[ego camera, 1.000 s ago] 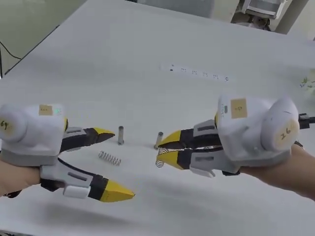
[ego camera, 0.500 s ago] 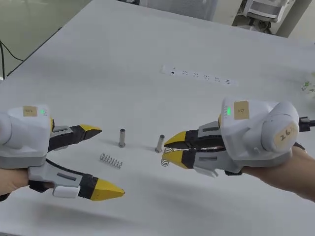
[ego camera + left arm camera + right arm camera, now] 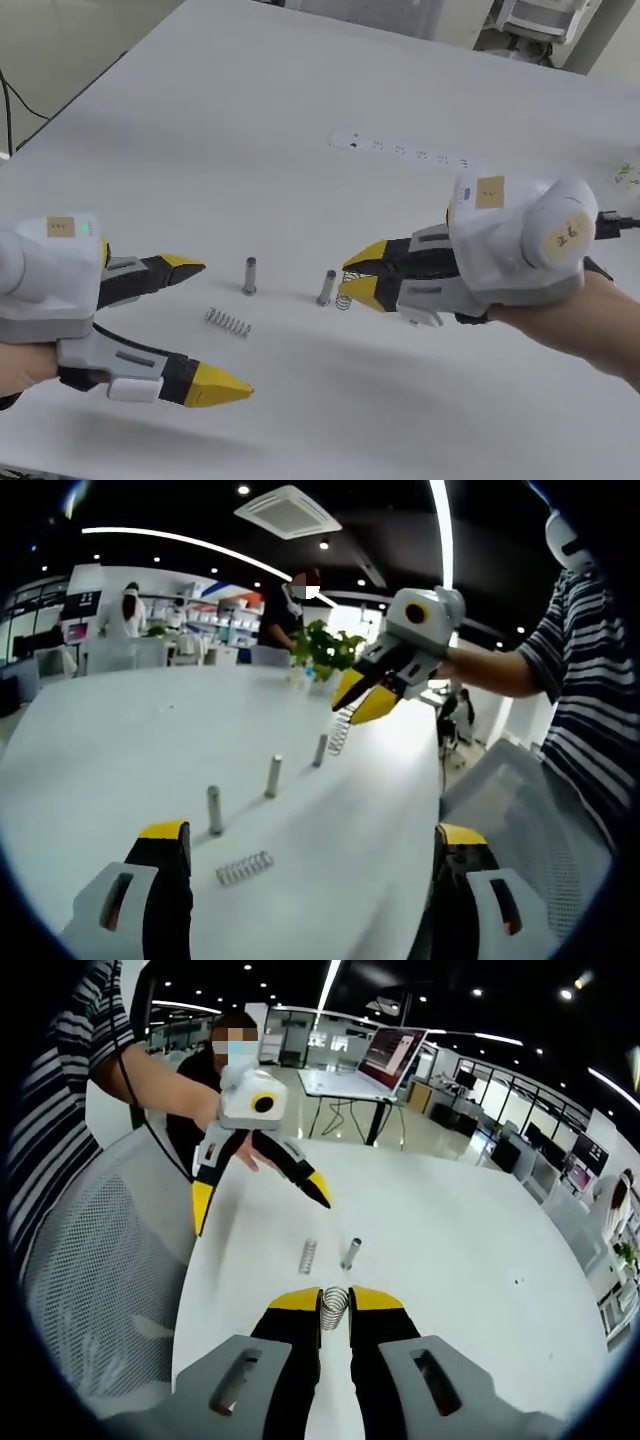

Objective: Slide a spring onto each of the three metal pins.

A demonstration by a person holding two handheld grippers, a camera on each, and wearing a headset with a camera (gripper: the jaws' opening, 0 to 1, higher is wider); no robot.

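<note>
Two short metal pins [image 3: 250, 275] [image 3: 327, 287] stand upright mid-table; the left gripper view shows three in a row [image 3: 213, 810] [image 3: 272, 776] [image 3: 320, 750]. A loose spring [image 3: 227, 321] lies flat in front of the left pin. My right gripper [image 3: 362, 277] is shut on a second spring [image 3: 344, 298], which hangs from its tips just right of the middle pin. That held spring [image 3: 336, 1302] is pinched between the yellow jaws. My left gripper [image 3: 205, 325] stands wide open, left of the loose spring [image 3: 245, 868], with nothing in it.
A white power strip [image 3: 400, 150] lies further back on the white table [image 3: 200, 130]. The table's near edge runs just under my left gripper. A mesh chair [image 3: 90, 1290] and a person's striped sleeve sit by the table's side.
My right gripper has lifted and moved slightly back and right with its spring, off the tabletop. The left gripper drew a little to the left and stayed open.
</note>
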